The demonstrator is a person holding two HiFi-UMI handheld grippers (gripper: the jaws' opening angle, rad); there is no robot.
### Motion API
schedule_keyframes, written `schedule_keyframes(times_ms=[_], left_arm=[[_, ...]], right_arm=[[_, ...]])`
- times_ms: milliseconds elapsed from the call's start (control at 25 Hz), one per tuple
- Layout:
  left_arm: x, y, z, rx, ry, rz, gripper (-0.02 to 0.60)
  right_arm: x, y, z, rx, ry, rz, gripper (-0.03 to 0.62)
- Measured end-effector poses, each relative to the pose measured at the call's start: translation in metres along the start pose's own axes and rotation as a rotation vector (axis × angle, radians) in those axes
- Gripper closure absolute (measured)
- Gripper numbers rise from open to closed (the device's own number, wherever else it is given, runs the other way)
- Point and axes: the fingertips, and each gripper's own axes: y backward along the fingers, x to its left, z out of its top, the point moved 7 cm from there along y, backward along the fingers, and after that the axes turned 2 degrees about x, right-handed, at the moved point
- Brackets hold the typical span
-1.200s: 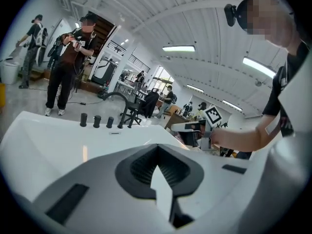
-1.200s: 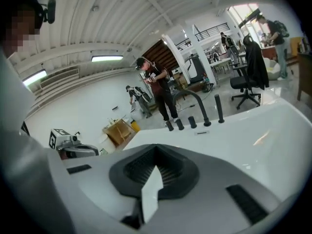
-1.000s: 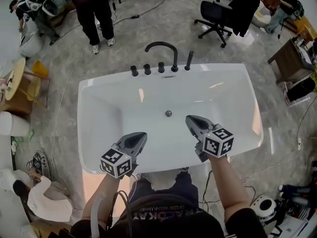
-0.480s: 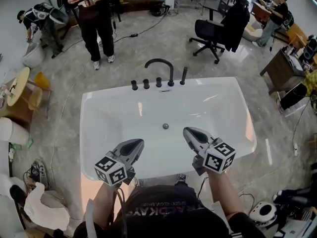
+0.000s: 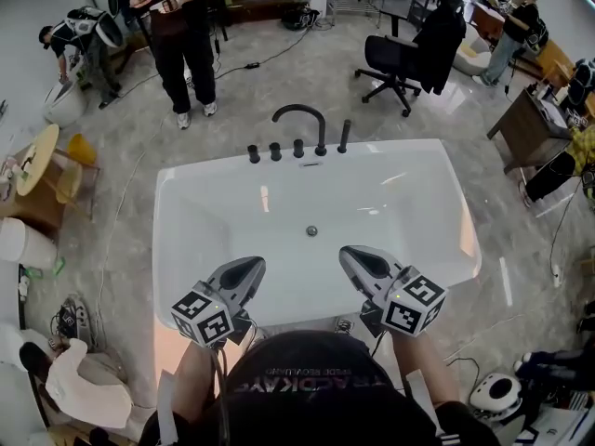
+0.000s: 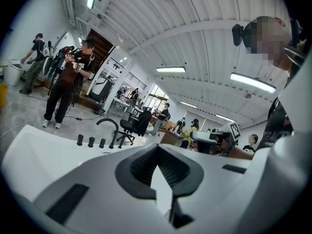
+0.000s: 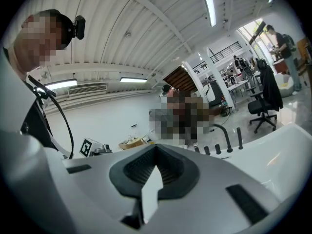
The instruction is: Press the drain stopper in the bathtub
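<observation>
The drain stopper (image 5: 311,231) sits mid-floor in the white bathtub (image 5: 204,240), in line with the black faucet (image 5: 299,119) on the far rim. My left hand-held gripper (image 5: 252,267) and right hand-held gripper (image 5: 350,255) hover over the tub's near side, flanking the stopper but apart from it. Both have their jaws closed tip to tip and hold nothing.

Left gripper (image 5: 253,266): jaws pressed together, pointing forward. Right gripper (image 5: 349,254): jaws together too, beside my left, apart. My 2 forearms tucked in close.
</observation>
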Motion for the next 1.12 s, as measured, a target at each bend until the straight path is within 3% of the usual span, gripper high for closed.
schedule_keyframes(times_ms=[200, 520, 1120], left_arm=[[-0.019, -0.001, 0.002, 0.013, -0.020, -0.034, 0.572], [-0.053, 0.005, -0.001, 0.009, 0.019, -0.099, 0.572], [-0.059, 0.010, -0.004, -0.016, 0.075, -0.070, 0.572]], right_arm=[[0.019, 0.009, -0.003, -0.012, 0.021, 0.027, 0.579], [0.039, 0.012, -0.020, 0.000, -0.009, 0.053, 0.579], [0.064, 0.015, -0.043, 0.023, -0.029, 0.097, 0.579]])
